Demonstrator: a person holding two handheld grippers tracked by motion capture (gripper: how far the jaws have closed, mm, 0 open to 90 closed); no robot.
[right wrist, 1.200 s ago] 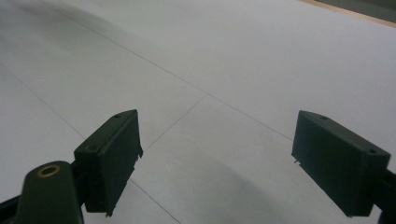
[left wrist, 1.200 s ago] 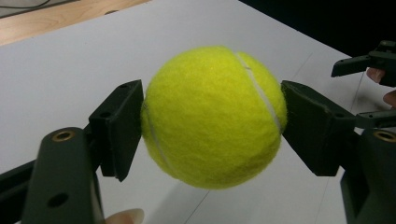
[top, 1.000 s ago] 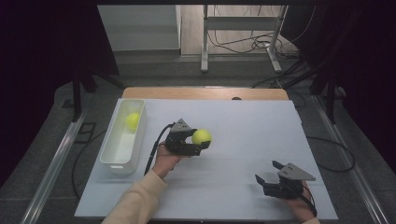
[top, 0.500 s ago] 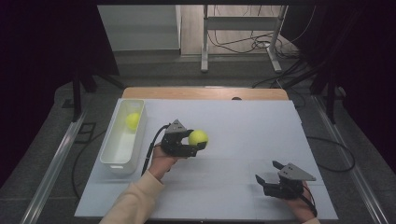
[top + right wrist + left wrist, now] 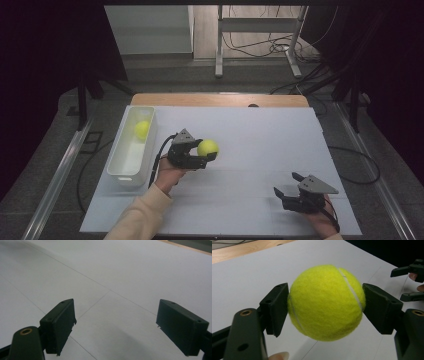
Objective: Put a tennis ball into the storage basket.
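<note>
1. Jaws of the right gripper [image 5: 287, 186] stand wide apart with nothing between them; it rests near the table's [image 5: 260, 125] near right corner, and in its own view only bare white surface lies ahead

2. Left gripper [image 5: 206, 156] sits left of the table's middle, clenched on a tennis ball [image 5: 207, 147]; in the left gripper view both pads press the ball's [image 5: 326, 302] sides, and it appears lifted clear of the surface, though I can't tell how high

3. Beside the left edge lies a white bin [image 5: 131, 167], long side running front to back, with a second ball [image 5: 142, 129] resting in its far end

4. Judging by this layout, the step in hand is the carry: one ball is binned and the held one seems bound for the same place

5. Next move, as I judge it, calls for swinging the left gripper leftward until the ball hangs above the bin's open middle, clear of the near wall and the other ball, then spreading the jaws to drop it; the right gripper can stay put
</note>
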